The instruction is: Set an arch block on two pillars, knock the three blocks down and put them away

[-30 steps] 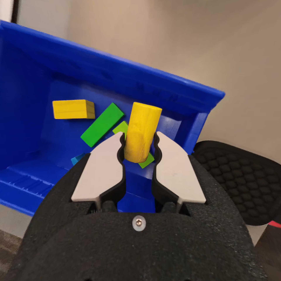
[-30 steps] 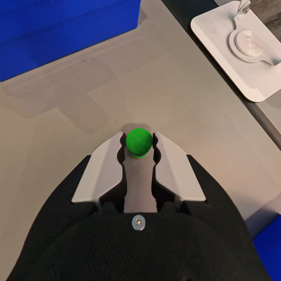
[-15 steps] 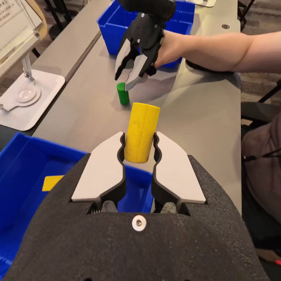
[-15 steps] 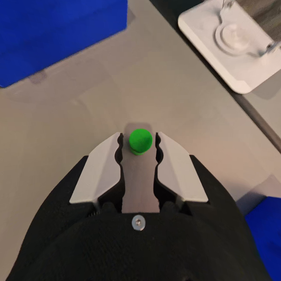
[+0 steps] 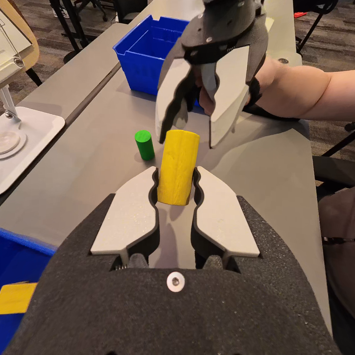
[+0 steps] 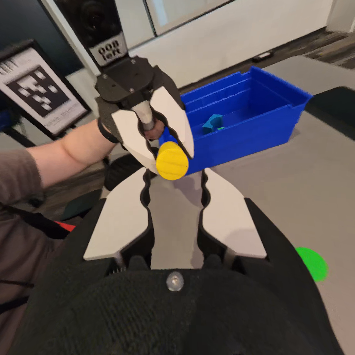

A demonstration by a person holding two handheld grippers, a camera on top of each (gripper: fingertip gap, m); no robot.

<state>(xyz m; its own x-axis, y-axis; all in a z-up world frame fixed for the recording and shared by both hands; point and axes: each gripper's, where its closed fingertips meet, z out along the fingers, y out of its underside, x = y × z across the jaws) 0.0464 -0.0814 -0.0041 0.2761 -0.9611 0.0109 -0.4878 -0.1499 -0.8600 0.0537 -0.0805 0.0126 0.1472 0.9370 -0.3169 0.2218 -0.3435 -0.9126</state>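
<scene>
My left tool (image 5: 175,179) clamps the yellow cylinder (image 5: 177,169); my right tool (image 6: 173,184) hangs apart above the surface (image 5: 76,172), green cylinder (image 5: 144,145) standing near.

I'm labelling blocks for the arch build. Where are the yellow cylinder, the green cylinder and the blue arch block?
yellow cylinder (image 5: 177,169): left wrist view, its side.
green cylinder (image 5: 145,147): left wrist view, its side.
blue arch block (image 6: 212,123): right wrist view, its face, inside the bin.

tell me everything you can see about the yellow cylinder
The yellow cylinder is a painted block, wood by the grain lines on its side and flat round end. It is thicker and longer than the green cylinder standing on the grey table. The left gripper is shut on its lower part and holds it above the table, its free end pointing toward the open right gripper. Nothing else touches it.
</scene>
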